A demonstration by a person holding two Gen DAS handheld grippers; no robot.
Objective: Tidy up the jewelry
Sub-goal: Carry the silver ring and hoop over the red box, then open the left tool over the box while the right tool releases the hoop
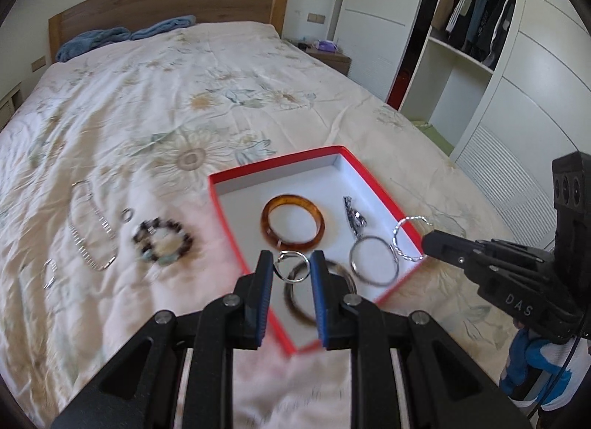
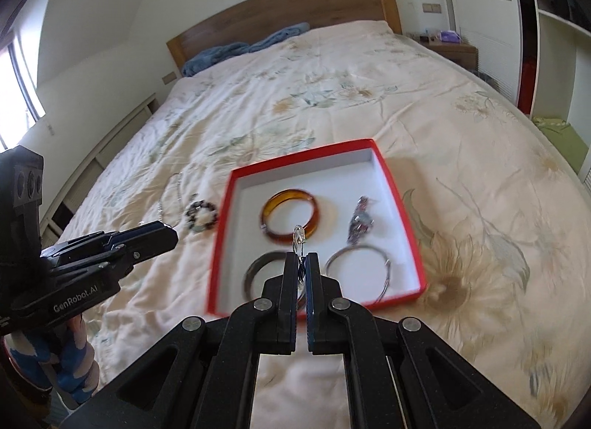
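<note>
A red box (image 1: pixel 218 192) (image 2: pixel 221 229) with a white inside lies on the bed. It holds an amber bangle (image 1: pixel 293 221) (image 2: pixel 291 218), a dark bangle (image 1: pixel 295 303) (image 2: pixel 255 273), a silver hoop (image 1: pixel 373 261) (image 2: pixel 354 262) and a dark brooch (image 1: pixel 354 215) (image 2: pixel 360 222). My left gripper (image 1: pixel 290 262) is open above the box's near end, with a thin silver ring (image 1: pixel 291 267) between its fingers. My right gripper (image 2: pixel 301 262) (image 1: pixel 428 242) is shut on a twisted silver bangle (image 1: pixel 406 240) (image 2: pixel 299 238) over the box.
On the floral bedspread left of the box lie a beaded bracelet (image 1: pixel 162 242) (image 2: pixel 202 215), a silver chain (image 1: pixel 92 233), a small ring (image 1: pixel 126 214) and a silver clip (image 1: pixel 50 273). Blue towels (image 1: pixel 122 35) lie by the headboard. A wardrobe (image 1: pixel 480 59) stands to the right.
</note>
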